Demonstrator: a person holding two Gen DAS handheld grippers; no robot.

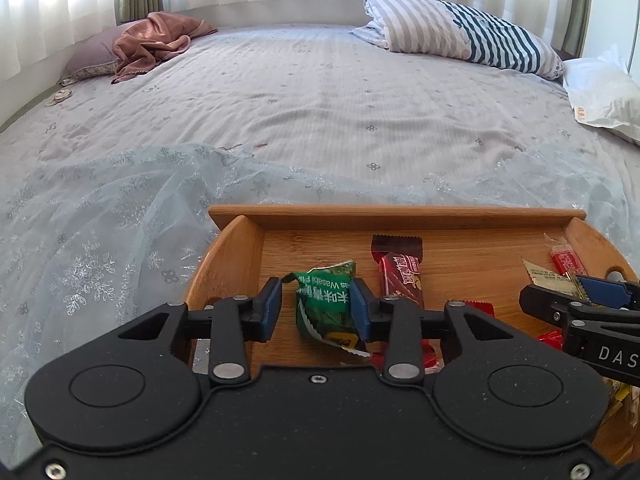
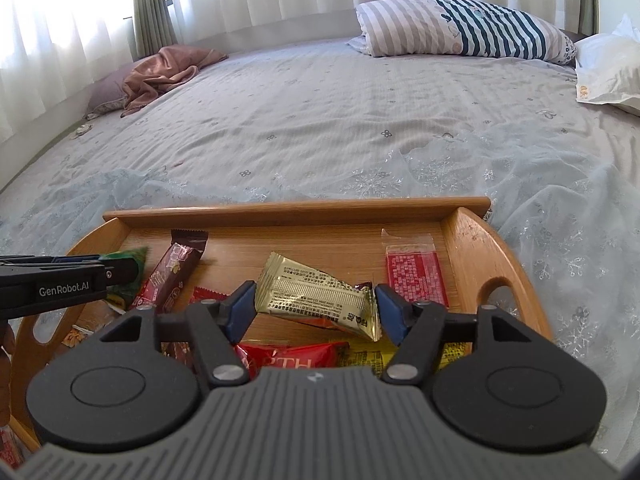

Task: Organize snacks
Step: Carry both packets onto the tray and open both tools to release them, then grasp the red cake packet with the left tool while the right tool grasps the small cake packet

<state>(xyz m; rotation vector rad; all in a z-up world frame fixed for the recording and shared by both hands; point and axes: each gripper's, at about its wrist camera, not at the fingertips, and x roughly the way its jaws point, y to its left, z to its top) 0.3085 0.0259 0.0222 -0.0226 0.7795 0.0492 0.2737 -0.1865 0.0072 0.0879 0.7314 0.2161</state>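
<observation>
My left gripper (image 1: 317,307) stands with its blue pads apart around the crumpled green wasabi-pea packet (image 1: 326,306); the right-hand pad touches the wrapper while a gap shows at the other, so I read it as let go, the packet lying on the floor of the bamboo tray with cut-out handles (image 2: 296,210). My right gripper (image 2: 316,312) likewise straddles the gold foil sachet with black print (image 2: 316,300), pads wide and just at its ends, not pinching as far as I can tell. I judge both snacks have been set down in the tray, among the brown chocolate bar (image 1: 401,280) and the red clear-topped packet (image 2: 414,276). Next I should lift both tools clear without dragging wrappers, then fetch another snack. Both tools slant downward, side by side over the tray.
</observation>
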